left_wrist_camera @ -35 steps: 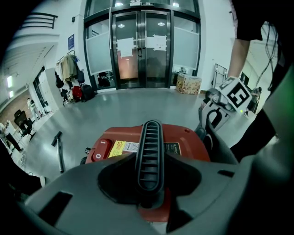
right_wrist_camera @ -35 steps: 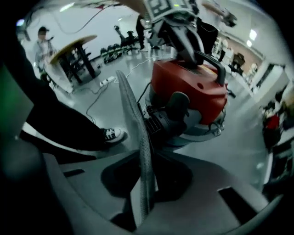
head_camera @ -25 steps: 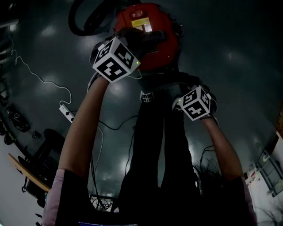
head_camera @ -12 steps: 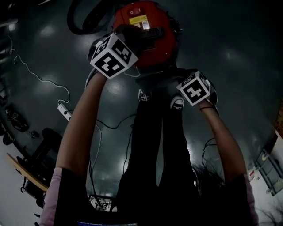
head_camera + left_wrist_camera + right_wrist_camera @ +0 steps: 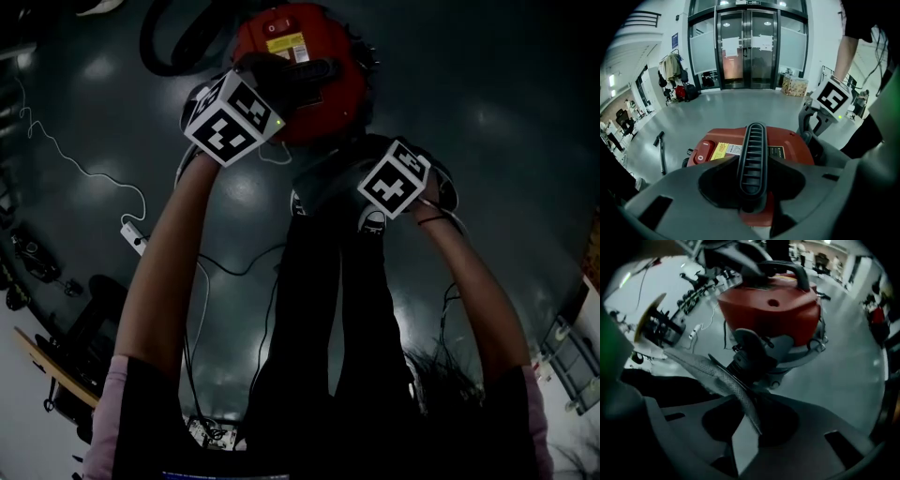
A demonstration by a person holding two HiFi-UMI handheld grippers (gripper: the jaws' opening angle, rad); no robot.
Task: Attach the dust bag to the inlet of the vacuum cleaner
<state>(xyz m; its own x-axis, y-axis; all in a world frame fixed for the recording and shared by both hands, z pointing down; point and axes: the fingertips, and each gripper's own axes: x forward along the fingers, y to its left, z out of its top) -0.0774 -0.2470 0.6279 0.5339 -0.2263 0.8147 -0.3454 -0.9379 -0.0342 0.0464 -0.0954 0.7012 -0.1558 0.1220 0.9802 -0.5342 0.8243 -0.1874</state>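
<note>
The red vacuum cleaner (image 5: 295, 56) (image 5: 792, 145) (image 5: 773, 310) stands on the floor in front of my feet. My left gripper (image 5: 246, 105) (image 5: 752, 190) is shut on its black ribbed carry handle (image 5: 752, 159). My right gripper (image 5: 392, 183) (image 5: 752, 432) points steeply down at the vacuum's near side. A thin grey edge of the dust bag (image 5: 717, 376) (image 5: 328, 178) runs between its jaws, which are opening while still pinching the tip. The dark round inlet (image 5: 750, 357) sits low on the vacuum body, just beyond the bag.
A black hose (image 5: 173, 42) curls beside the vacuum's far left. A white power strip (image 5: 137, 240) and its cables lie on the floor at left. My dark legs (image 5: 328, 309) fill the middle. Glass doors (image 5: 745, 42) stand beyond the vacuum.
My right gripper has moved up the head view toward the vacuum and tipped more steeply down. My left gripper keeps its hold on the handle.
</note>
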